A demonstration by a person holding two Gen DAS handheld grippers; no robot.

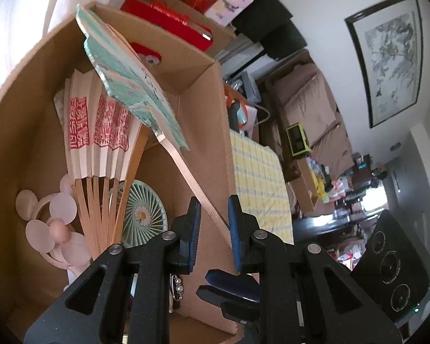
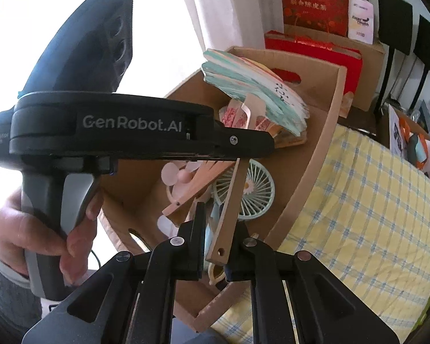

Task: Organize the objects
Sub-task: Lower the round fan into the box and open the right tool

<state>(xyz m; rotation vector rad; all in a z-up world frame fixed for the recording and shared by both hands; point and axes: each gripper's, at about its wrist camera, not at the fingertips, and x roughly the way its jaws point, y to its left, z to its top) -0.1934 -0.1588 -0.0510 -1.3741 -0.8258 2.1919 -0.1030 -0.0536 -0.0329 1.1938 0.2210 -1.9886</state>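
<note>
Cardboard box [image 1: 203, 132], left to right: at its left wall we see a pink mini fan [image 1: 51, 223], then a paper folding fan [image 1: 100, 132] with red print, then a mint round fan [image 1: 143, 215] on the floor. A teal folding fan [image 1: 123, 77] tilts over them, leaf above the rim, its wooden stick [image 1: 192, 177] slanting down between the left gripper [image 1: 213, 206] pads; jaws narrow, pinch we cannot tell. The right gripper [image 2: 219, 229] is clamped on the stick's end. A yellow checked cloth [image 1: 258, 177] lies beside the box's right wall.
</note>
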